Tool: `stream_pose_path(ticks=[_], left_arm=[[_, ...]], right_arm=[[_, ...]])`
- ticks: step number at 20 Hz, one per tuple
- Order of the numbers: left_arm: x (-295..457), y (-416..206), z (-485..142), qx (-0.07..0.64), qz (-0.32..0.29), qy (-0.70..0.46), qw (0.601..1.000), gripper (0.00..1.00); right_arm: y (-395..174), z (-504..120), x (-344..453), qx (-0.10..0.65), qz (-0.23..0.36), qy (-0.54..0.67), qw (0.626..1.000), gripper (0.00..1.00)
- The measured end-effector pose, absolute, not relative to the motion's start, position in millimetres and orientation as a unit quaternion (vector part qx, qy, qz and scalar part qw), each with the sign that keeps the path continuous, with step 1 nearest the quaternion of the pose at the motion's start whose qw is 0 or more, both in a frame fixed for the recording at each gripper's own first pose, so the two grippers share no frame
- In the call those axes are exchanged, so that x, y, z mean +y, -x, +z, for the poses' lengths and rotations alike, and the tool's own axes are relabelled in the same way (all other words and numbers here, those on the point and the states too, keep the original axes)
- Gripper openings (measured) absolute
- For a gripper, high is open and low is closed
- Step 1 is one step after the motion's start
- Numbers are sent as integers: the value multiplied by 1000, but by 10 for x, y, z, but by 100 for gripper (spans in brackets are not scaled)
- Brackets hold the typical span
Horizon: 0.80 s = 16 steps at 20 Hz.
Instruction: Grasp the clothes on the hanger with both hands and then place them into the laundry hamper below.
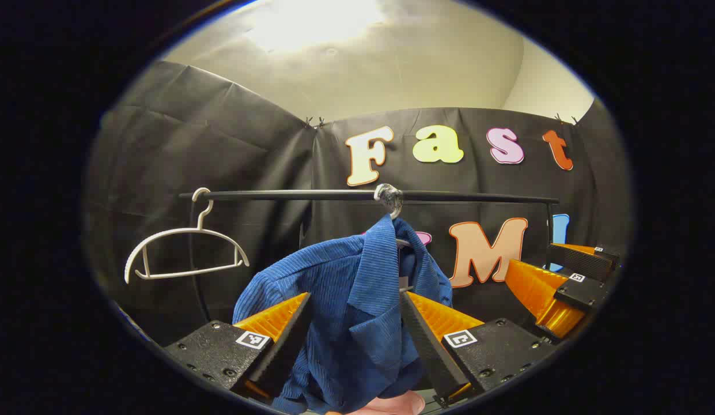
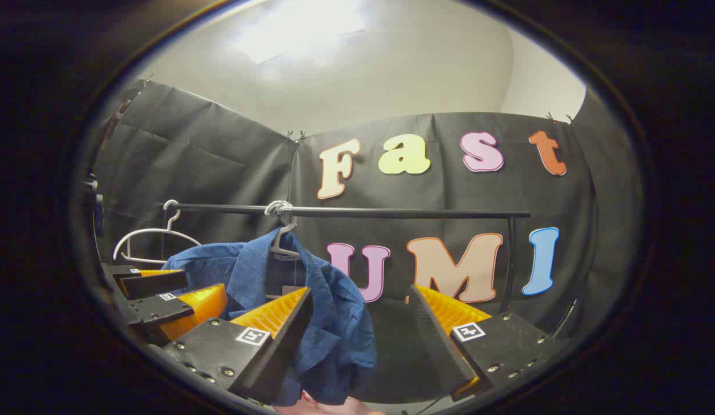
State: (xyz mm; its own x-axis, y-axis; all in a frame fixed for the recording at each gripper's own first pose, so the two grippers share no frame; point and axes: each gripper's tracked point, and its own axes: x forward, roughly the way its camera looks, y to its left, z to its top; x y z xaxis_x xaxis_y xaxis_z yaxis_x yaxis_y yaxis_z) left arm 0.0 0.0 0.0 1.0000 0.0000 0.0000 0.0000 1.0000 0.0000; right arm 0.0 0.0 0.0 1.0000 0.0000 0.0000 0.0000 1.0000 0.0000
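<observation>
**Still on the rail: blue shirt between spread fingers**

Up at the rail (image 1: 311, 196), the blue shirt (image 1: 345, 311) hung from a hanger whose hook (image 1: 390, 200) sat about midway along the black bar. In the left gripper view the shirt draped down through the middle of the picture, from roughly twelve o'clock of the left gripper (image 1: 352, 334) to the bottom edge, with its collar folded over at the top. That gripper's two fingers stood spread, one at each side of the cloth; whether either finger pressed on the fabric could not be told. An empty white hanger (image 1: 184, 253) hung at the nine o'clock end of the rail, well apart from the shirt. At three o'clock in the same view the right gripper (image 1: 564, 282) showed, farther off.

In the right gripper view the right gripper (image 2: 360, 340) was spread wide. The shirt (image 2: 328, 323) lay at its nine o'clock side, bunched against the inner face of the finger there, while the finger at three o'clock stood apart from the cloth with black wall behind it. The left gripper (image 2: 161, 300) showed at nine o'clock, beside the shirt's shoulder. The white hanger (image 2: 152, 239) hung beyond it on the rail (image 2: 392, 212).
</observation>
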Motion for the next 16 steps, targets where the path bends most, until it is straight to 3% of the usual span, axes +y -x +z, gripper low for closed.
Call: stream_pose_path(ticks=[2, 16], left_arm=[[-4, -14, -43, 6, -2, -5, 1000, 93], [56, -123, -181, 20, 0, -14, 1000, 94]], right_arm=[[2, -32, 5, 4, 0, 1, 1000, 99], [-154, -141, 148, 14, 13, -10, 1000, 99]])
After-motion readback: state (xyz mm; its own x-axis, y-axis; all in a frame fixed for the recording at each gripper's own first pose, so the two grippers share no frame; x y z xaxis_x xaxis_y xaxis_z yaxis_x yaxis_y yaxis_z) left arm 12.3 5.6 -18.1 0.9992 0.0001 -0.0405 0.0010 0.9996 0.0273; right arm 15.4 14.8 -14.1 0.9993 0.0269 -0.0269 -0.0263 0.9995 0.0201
